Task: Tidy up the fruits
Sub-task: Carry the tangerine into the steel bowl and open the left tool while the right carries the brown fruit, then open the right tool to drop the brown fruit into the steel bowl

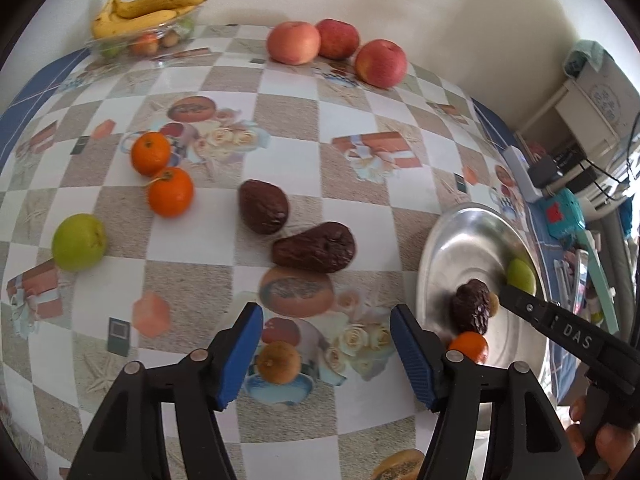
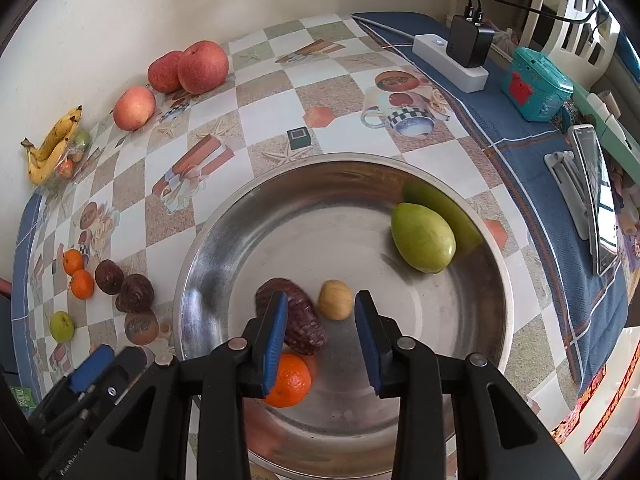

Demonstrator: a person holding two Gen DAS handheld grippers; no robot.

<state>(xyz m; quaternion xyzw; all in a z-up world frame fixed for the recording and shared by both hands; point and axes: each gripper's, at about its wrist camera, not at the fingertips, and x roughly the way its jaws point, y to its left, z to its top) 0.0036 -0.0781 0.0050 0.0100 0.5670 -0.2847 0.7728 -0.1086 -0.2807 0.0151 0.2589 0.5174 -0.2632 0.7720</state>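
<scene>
My right gripper [image 2: 321,342] is open and empty above the steel bowl [image 2: 208,240]. In the bowl lie a dark avocado [image 2: 298,320], a small tan fruit [image 2: 335,299], an orange [image 2: 290,382] and a green pear [image 2: 422,238]. My left gripper [image 1: 326,354] is open and empty over the table, left of the bowl [image 1: 464,240]. Ahead of it lie two dark avocados [image 1: 263,206] [image 1: 316,247], two oranges [image 1: 151,153] [image 1: 171,192] and a green apple [image 1: 79,242]. Three red apples [image 1: 336,46] sit by the wall.
A clear bowl with bananas [image 1: 148,10] stands at the far left corner. A power strip with charger [image 2: 452,60], a teal box [image 2: 536,84] and a phone on a stand [image 2: 592,196] lie right of the bowl. The wall bounds the table's far side.
</scene>
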